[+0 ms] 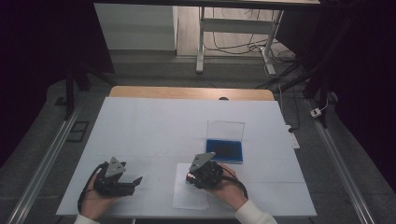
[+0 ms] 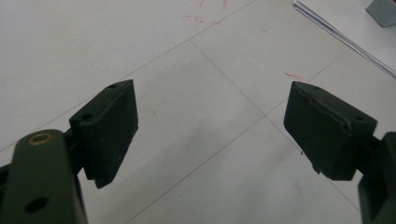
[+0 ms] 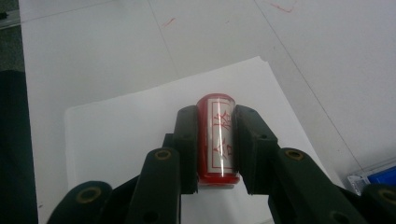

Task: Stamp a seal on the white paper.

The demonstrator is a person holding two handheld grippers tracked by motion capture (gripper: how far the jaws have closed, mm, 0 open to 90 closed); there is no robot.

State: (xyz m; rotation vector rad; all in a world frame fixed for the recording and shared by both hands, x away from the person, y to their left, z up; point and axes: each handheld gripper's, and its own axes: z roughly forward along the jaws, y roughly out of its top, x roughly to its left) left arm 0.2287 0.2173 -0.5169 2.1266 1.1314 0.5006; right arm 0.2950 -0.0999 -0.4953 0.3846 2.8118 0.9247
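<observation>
My right gripper [image 3: 215, 123] is shut on a red cylindrical stamp [image 3: 215, 140] with a white label of red characters, held above a white sheet of paper [image 3: 121, 135]. In the high view the right gripper [image 1: 190, 177] sits over that paper [image 1: 187, 198] near the table's front edge. A blue ink pad [image 1: 224, 150] in a case with its clear lid [image 1: 225, 129] raised lies just beyond it. My left gripper [image 2: 210, 126] is open over bare table, nothing between its jaws. In the high view the left gripper [image 1: 135, 184] rests at the front left.
The white table top [image 1: 154, 126] has thin seam lines and faint red marks [image 2: 201, 18]. A paper edge [image 2: 336, 32] crosses the top right of the left gripper view. Beyond the table stand a desk frame [image 1: 233, 37] and floor cables.
</observation>
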